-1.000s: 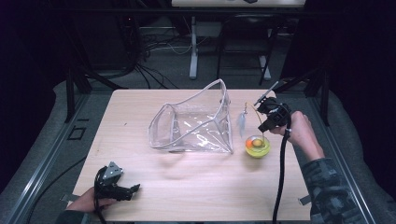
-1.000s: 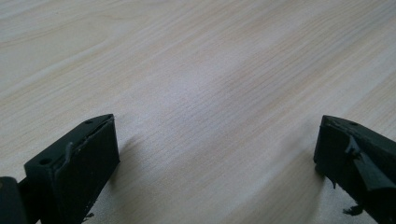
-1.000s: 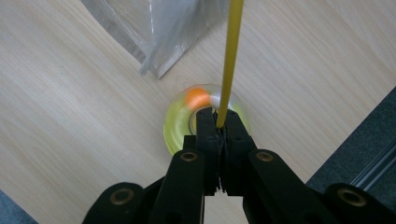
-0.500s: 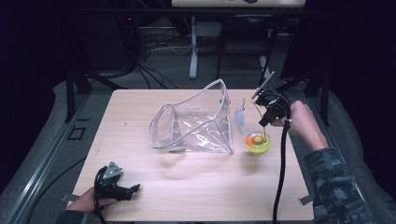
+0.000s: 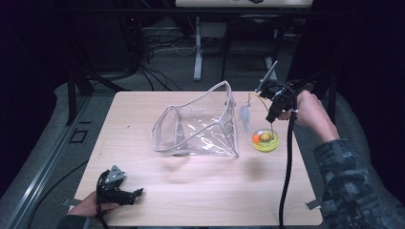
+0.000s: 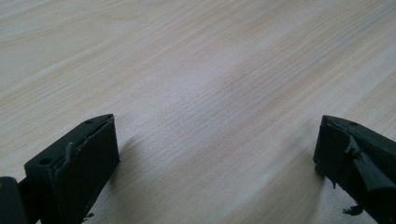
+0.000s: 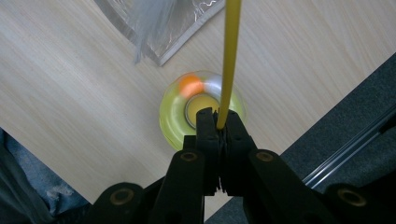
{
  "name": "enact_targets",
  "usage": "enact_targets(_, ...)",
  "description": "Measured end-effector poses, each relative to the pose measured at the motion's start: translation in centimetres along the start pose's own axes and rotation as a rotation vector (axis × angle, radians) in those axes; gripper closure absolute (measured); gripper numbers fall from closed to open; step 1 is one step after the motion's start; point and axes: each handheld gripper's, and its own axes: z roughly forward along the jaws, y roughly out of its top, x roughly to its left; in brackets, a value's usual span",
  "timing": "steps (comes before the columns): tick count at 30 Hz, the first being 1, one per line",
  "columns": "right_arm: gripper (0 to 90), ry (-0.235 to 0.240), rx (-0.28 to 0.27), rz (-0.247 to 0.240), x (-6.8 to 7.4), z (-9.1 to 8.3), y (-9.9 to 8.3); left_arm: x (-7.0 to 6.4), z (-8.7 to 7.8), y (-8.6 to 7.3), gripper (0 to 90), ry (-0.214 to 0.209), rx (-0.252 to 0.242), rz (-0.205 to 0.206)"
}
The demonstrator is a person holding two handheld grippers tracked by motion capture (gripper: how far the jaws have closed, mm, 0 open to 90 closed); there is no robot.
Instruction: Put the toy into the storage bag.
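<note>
My right gripper (image 5: 272, 117) (image 7: 219, 125) hangs over the table's right side, shut on a thin yellow wire (image 7: 229, 60) (image 5: 255, 95). The wire arcs up and left, and a grey feather (image 5: 244, 117) (image 7: 148, 23) dangles from its far end. Straight below the jaws sits a round yellow-green disc (image 5: 265, 141) (image 7: 173, 116) with an orange ball (image 7: 190, 85) in its ring. A clear plastic bag (image 5: 200, 129) lies open at mid-table, left of the feather. My left gripper (image 5: 137, 192) (image 6: 217, 154) rests on the wood near the front left corner, open, with nothing between its jaws.
The table's right edge (image 7: 299, 140) runs close beside the disc, with grey floor beyond it. A black cable (image 5: 286, 167) trails from the right gripper down across the table's right side. Stands and cables crowd the floor behind the table.
My right gripper has risen a little and drifted toward the far edge, carrying the wire and feather with it. The left gripper has stayed put.
</note>
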Motion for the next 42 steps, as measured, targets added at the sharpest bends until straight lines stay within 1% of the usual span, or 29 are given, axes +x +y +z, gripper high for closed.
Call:
enact_targets(1,88.3,0.0,0.0,0.0,0.0,0.0,0.0,0.0,0.0,0.0,0.0,0.0,0.0,0.0)
enact_targets(4,88.2,0.003,-0.007,-0.002,-0.2,-0.7,0.4,0.0,0.0,0.0,0.0,0.0,0.0,0.0)
enact_targets(5,88.2,-0.003,0.001,-0.001,-0.2,-1.0,0.6,0.0,0.0,0.0,0.0,0.0,0.0,0.0)
enact_targets(7,88.3,-0.004,-0.003,-0.006,-0.3,-1.2,0.7,0.0,0.0,0.0,0.0,0.0,0.0,-0.001)
enact_targets(8,88.2,-0.006,-0.002,-0.002,-0.3,-1.7,0.9,0.0,0.0,0.0,0.0,0.0,0.001,0.0)
enact_targets(9,88.2,-0.006,-0.002,-0.002,-0.3,-1.7,0.9,0.0,0.0,0.0,0.0,0.0,0.001,0.0)
enact_targets(10,88.2,-0.01,-0.009,-0.005,-0.4,-2.0,1.1,0.0,0.0,0.0,0.0,0.0,0.0,0.0)
enact_targets(11,88.2,-0.012,-0.001,-0.005,-0.3,-2.3,1.2,0.0,0.0,0.0,0.0,0.0,0.0,0.0)
enact_targets(13,88.2,-0.013,-0.007,-0.008,-0.3,-2.4,1.3,0.0,0.0,0.0,0.0,0.0,0.001,0.0)
enact_targets(14,88.2,-0.016,0.0,-0.015,-0.3,-2.8,1.5,0.0,0.0,0.0,0.0,0.0,0.0,0.0)
enact_targets(16,88.1,-0.019,-0.002,-0.017,-0.3,-3.0,1.7,0.0,0.0,0.0,0.0,0.0,0.0,0.0)
enact_targets(17,88.2,-0.024,0.005,-0.027,-0.3,-3.1,1.9,0.0,0.0,0.0,0.0,0.0,0.0,0.0)
enact_targets(19,88.1,-0.02,0.003,-0.023,-0.3,-3.2,2.0,0.0,0.0,0.0,0.0,0.0,0.0,0.0)
enact_targets(23,88.1,-0.027,0.009,-0.025,-0.4,-3.7,2.5,0.0,0.0,0.0,0.0,0.0,0.0,-0.001)
enact_targets(24,88.1,-0.021,0.008,-0.023,-0.4,-3.8,2.6,0.0,0.0,0.0,0.0,0.0,0.0,0.0)
enact_targets(25,88.1,-0.03,0.015,-0.031,-0.4,-4.0,2.7,0.0,0.0,0.0,0.0,0.0,0.0,-0.001)
enact_targets(27,88.1,-0.023,0.02,-0.026,-0.4,-4.3,3.0,0.0,0.0,0.0,0.0,0.0,0.0,0.0)
enact_targets(28,88.1,-0.03,0.014,-0.033,-0.4,-4.5,3.1,0.0,0.0,0.0,0.0,0.0,0.0,0.0)
enact_targets(31,88.0,-0.031,0.015,-0.033,-0.4,-4.8,3.3,0.0,0.0,0.0,0.0,0.0,0.0,-0.001)
enact_targets(34,88.1,-0.041,0.008,-0.03,-0.4,-5.6,3.7,0.0,0.0,0.0,0.0,0.0,0.0,-0.001)
enact_targets(36,88.1,-0.039,0.009,-0.023,-0.3,-6.1,3.9,0.0,0.0,0.0,0.0,0.0,0.0,-0.001)
enact_targets(37,88.0,-0.047,0.005,-0.029,-0.4,-6.4,4.0,0.0,0.0,0.0,0.0,0.0,0.0,-0.001)
enact_targets(42,88.0,-0.06,-0.006,-0.03,-0.2,-7.5,4.5,0.0,0.0,0.0,0.0,0.0,0.0,-0.001)
